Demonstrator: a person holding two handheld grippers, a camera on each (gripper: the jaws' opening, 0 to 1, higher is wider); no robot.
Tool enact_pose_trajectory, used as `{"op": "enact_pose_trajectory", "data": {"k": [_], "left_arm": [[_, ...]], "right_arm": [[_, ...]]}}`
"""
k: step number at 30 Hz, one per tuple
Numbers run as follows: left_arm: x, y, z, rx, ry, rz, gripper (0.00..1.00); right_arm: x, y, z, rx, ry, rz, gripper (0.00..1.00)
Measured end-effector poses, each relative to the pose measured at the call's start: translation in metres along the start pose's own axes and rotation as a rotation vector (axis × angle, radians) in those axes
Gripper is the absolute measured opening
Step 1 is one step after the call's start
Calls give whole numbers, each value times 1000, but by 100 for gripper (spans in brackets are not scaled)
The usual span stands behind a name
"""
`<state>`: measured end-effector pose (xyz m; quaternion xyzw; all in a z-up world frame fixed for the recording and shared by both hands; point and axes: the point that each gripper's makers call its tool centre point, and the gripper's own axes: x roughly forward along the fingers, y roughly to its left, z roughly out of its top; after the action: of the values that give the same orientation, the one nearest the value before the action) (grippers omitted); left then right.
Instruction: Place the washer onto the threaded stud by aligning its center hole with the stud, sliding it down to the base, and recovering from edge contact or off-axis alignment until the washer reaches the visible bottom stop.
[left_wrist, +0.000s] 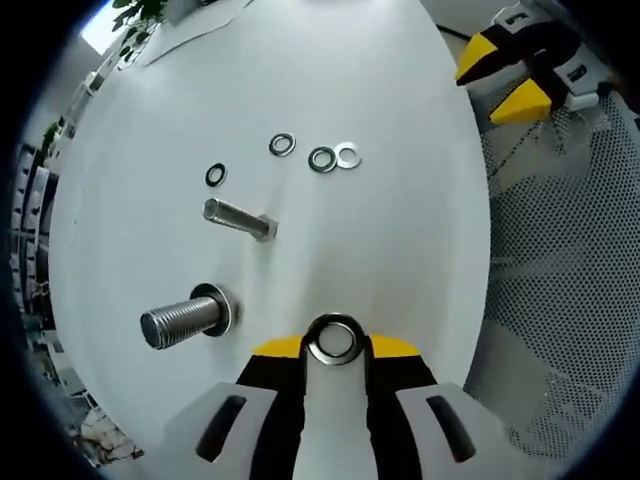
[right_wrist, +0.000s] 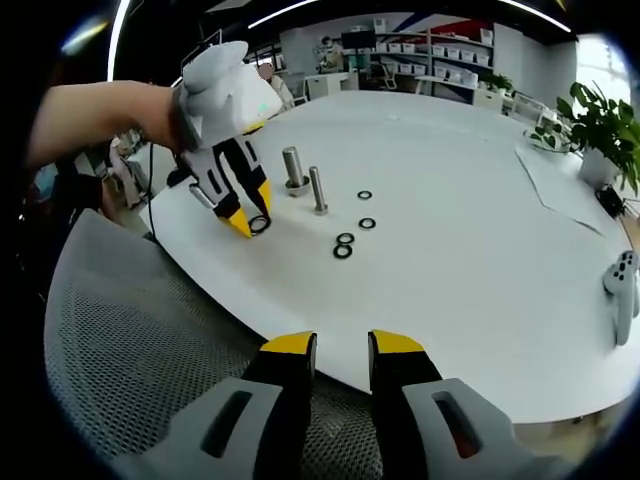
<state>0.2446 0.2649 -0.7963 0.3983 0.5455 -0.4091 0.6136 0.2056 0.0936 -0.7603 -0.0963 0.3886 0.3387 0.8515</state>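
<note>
A flat, shiny steel ring washer is being pinched between the yellow-tipped jaws of the left gripper, hovering near the white round table's edge. The carry step is under way; next it likely needs centring over the thick threaded steel stud nearby, then lowering squarely. Four spare washers and a slimmer bolt are sitting further in. The right gripper, jaws spread and empty, is waiting off the edge, over a mesh chair.
</note>
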Motion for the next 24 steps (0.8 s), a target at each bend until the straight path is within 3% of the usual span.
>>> {"op": "enact_pose_trajectory", "data": {"k": [6,9,24], "left_arm": [[-6,11,-6,-86,-53,57,19],[-12,6,-8,-182,-75,-8,19],[-55,44,-2,-261,-170,86,19]], "right_arm": [[0,0,0,0,-3,1,23],[0,0,1,-1,-3,2,23],[0,0,1,0,-4,2,23]]}}
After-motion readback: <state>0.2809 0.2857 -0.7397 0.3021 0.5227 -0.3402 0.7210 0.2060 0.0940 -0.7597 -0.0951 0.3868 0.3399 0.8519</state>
